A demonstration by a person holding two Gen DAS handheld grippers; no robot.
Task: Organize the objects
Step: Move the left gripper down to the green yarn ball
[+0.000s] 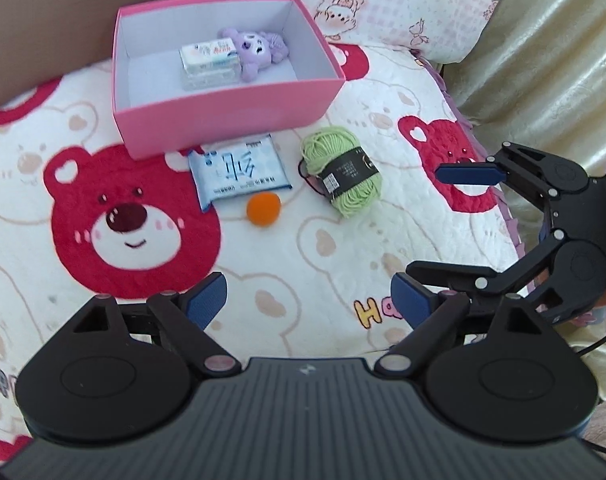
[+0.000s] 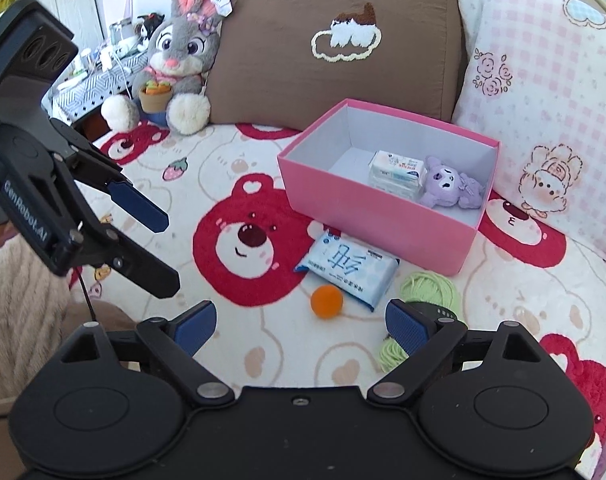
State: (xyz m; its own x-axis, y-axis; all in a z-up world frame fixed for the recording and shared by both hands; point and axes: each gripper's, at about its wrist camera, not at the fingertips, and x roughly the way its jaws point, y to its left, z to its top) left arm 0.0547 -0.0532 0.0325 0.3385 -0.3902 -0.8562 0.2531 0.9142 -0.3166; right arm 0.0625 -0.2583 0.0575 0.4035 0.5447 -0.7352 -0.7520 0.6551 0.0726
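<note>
Soft cloth, card and plastic showing.
Pink box point(image 1: 227, 116) looking matt card; wet-wipe pack point(image 1: 239, 172) shining glossy plastic; green yarn point(image 1: 345, 170) showing fuzzy; bedspread point(image 1: 323, 240) appearing quilted plush.

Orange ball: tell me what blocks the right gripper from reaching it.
Nothing visible does. The orange ball lies on open blanket ahead of the open right gripper, with the blue tissue pack just beyond it, nearer the pink box.

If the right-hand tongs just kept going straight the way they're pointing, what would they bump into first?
Probably the orange ball, lying on the blanket just ahead of the open right tongs. The blue tissue pack lies right behind it; depth is hard to judge.
</note>
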